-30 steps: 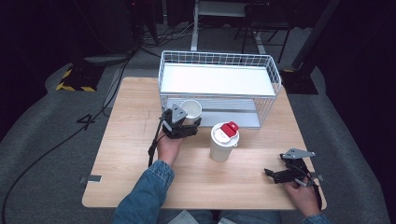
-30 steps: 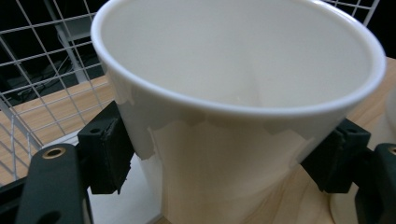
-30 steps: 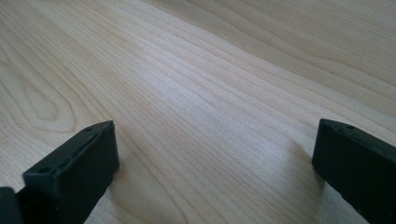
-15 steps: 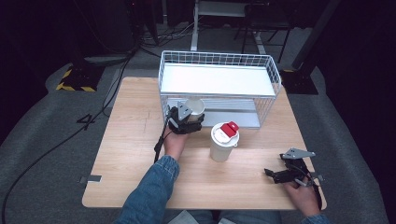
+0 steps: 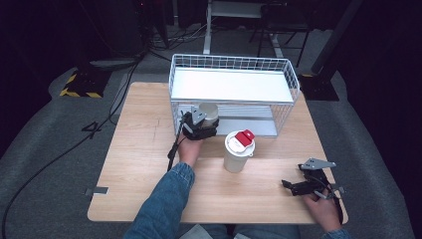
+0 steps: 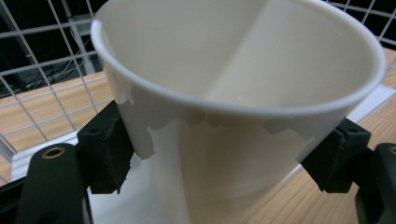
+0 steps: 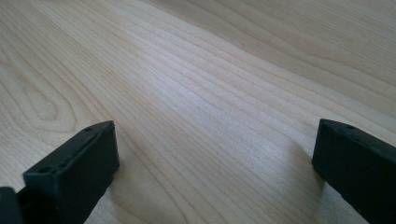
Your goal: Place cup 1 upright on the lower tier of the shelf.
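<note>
Here, entries as found:
Surface: pale wooden table (image 5: 134,164), bare grain between the right gripper's jaws in the right gripper view.
Room: dark grey floor around the table, cables (image 5: 50,159) trailing across it, a black-and-yellow striped block (image 5: 79,85) at the far left.
Fixture: white wire basket rack (image 5: 234,67) at the table's far edge, with a white shelf on top and an open bay below.
Other item: lidded white cup with red tab (image 5: 239,151), upright near the table's middle, just right of the left hand.
Hard to make out: the open cup's base is cut off below the left gripper view; from above, the gripper body covers its lower wall.
Left gripper (image 5: 199,127): pinching the open white paper cup (image 6: 243,93), one pad on each side of the wall just under the rim.
Cup position: at the front of the rack's lower bay, tilted, wire grid behind it.
Right gripper (image 5: 306,184): jaws spread wide, low over bare table at the near right corner, well apart from both cups.
</note>
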{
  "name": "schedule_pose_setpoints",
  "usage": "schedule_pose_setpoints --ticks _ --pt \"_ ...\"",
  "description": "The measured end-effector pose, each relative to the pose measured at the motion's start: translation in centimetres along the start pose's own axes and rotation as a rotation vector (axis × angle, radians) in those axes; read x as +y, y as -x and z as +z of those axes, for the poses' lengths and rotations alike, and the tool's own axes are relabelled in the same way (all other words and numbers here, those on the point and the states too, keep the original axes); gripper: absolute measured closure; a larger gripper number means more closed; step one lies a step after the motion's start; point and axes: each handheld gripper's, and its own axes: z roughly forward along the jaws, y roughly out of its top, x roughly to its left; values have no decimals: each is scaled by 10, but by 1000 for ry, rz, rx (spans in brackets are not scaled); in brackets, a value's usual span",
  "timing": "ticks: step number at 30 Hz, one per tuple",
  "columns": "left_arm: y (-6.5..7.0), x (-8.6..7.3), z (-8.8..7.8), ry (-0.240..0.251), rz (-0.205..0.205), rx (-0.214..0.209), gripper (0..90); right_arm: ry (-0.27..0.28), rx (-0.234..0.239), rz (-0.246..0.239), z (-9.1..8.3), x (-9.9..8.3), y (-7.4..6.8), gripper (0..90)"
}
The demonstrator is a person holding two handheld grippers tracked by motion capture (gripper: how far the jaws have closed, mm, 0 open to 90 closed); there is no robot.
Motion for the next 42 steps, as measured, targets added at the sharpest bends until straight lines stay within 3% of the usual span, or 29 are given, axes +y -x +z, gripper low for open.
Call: schedule_pose_setpoints --ticks 14,20,22,31,35,42 --pt "-7 -3 16 -37 -45 6 215 0 0 -1 0 0 0 7" --pt "-8 -2 18 -46 -44 14 214 1 2 -4 0 0 0 12" --pt "-10 -4 19 -71 -46 20 214 1 2 -4 0 0 0 11" --pt "-13 -6 20 -59 -82 5 210 1 2 -4 0 0 0 12" --pt "-16 -7 20 -56 -112 9 156 1 2 -4 0 0 0 12" --pt "-15 -4 17 -55 -120 7 69 1 2 -4 0 0 0 12"
